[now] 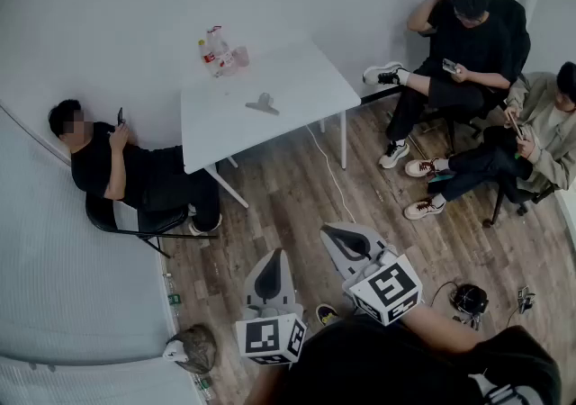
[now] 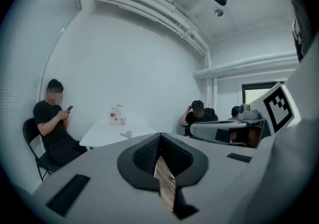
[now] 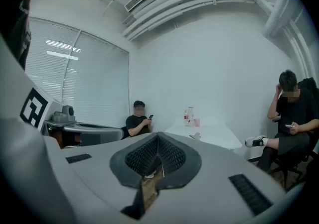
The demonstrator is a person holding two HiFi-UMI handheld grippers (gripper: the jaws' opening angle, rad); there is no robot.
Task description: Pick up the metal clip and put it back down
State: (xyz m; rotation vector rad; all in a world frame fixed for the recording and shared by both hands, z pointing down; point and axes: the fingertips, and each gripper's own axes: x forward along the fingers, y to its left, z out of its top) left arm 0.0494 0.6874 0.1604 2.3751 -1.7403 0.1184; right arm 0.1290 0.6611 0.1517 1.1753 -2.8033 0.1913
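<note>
The metal clip (image 1: 262, 104) lies flat on the white table (image 1: 297, 79), near its middle, far ahead of both grippers. It shows small in the left gripper view (image 2: 127, 134) and in the right gripper view (image 3: 195, 136). My left gripper (image 1: 274, 254) and right gripper (image 1: 327, 231) hang side by side over the wooden floor, well short of the table, pointing roughly at it. Each one's jaws meet at the tips with nothing between them: left gripper (image 2: 159, 136), right gripper (image 3: 158, 135).
Bottles and a cup (image 1: 218, 54) stand at the table's far corner. One person (image 1: 117, 169) sits left of the table, two more (image 1: 459, 34) (image 1: 540, 129) at the right. A cable (image 1: 326, 169) runs over the floor; a grey bundle (image 1: 193, 347) and a black device (image 1: 469, 297) lie near me.
</note>
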